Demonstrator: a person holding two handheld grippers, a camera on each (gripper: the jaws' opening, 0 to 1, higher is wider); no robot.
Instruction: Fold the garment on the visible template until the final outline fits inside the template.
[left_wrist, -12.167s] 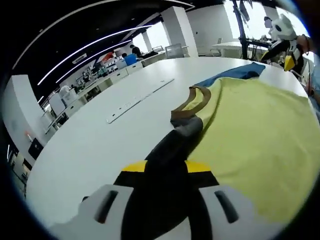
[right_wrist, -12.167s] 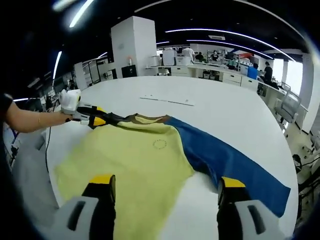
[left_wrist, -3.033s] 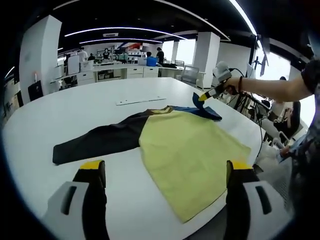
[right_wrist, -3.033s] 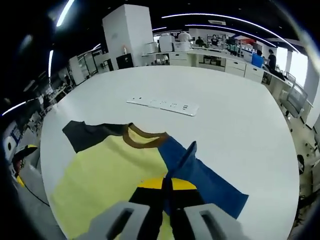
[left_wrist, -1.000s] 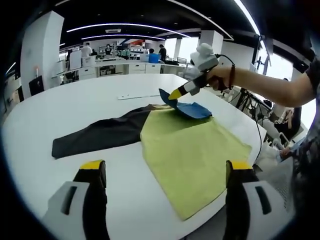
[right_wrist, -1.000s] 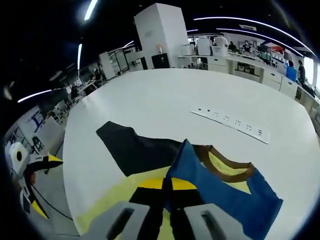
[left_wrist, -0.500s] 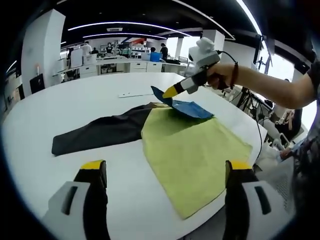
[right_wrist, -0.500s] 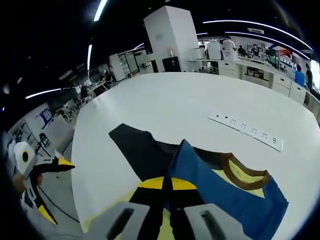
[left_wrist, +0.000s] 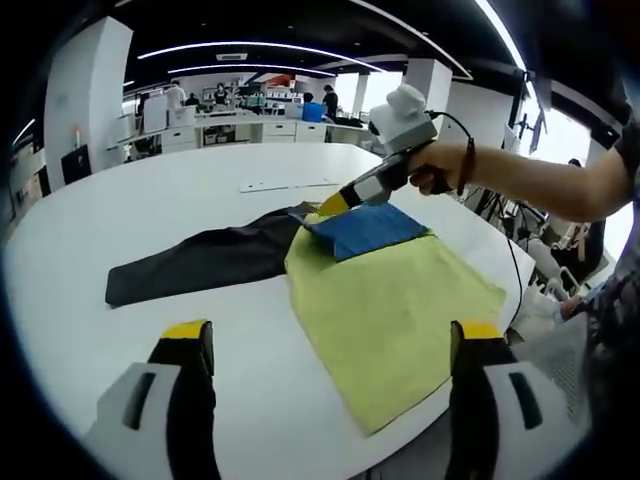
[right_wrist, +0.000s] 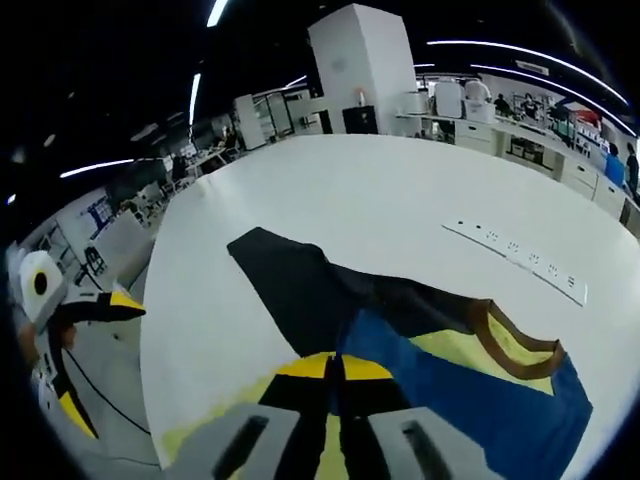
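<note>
The garment lies on the white table (left_wrist: 120, 220) with a yellow body (left_wrist: 390, 300), a black sleeve (left_wrist: 200, 262) stretched out to the left, and a blue sleeve (left_wrist: 365, 228) folded over the chest. My right gripper (left_wrist: 335, 205), held by a hand, comes in from the right, shut on the blue sleeve's end near the collar. In the right gripper view its jaws (right_wrist: 340, 375) pinch the blue sleeve (right_wrist: 470, 390) beside the brown collar (right_wrist: 510, 340) and black sleeve (right_wrist: 300, 285). My left gripper (left_wrist: 330, 335) hovers open at the near table edge, holding nothing.
A flat white strip (left_wrist: 290, 186) lies on the table beyond the garment, also seen as a white strip (right_wrist: 520, 260) in the right gripper view. The left gripper (right_wrist: 100, 305) shows off the table's edge. Desks, pillars and people stand far behind.
My right gripper has carried the blue sleeve further across toward the collar and lowered it flat onto the yellow body. The left gripper has stayed in place, open.
</note>
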